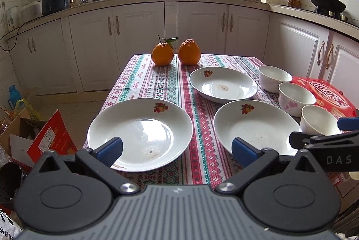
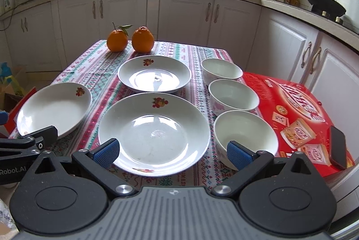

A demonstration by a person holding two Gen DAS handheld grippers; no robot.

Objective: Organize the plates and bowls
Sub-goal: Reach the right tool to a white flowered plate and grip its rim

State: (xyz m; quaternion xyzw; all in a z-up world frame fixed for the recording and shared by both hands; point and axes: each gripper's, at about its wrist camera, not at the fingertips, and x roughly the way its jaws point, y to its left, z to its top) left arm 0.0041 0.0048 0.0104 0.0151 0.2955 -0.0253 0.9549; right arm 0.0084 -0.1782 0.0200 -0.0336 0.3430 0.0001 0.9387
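Note:
Three white plates with a fruit print lie on the patterned tablecloth: a near-left plate (image 1: 140, 133) (image 2: 55, 111), a near-middle plate (image 1: 257, 125) (image 2: 153, 132) and a far plate (image 1: 223, 84) (image 2: 154, 73). Three white bowls stand in a row at the right: far (image 1: 274, 77) (image 2: 221, 70), middle (image 1: 296, 97) (image 2: 233, 94), near (image 1: 318, 119) (image 2: 245, 134). My left gripper (image 1: 177, 151) is open and empty, above the table's front edge between the two near plates. My right gripper (image 2: 171, 151) is open and empty, in front of the near-middle plate.
Two oranges (image 1: 176, 52) (image 2: 130, 38) sit at the table's far edge. A red printed box (image 2: 296, 114) lies at the right with a dark phone (image 2: 338, 147) on it. Cardboard boxes (image 1: 38, 139) stand on the floor at the left. White cabinets (image 1: 139, 38) stand behind.

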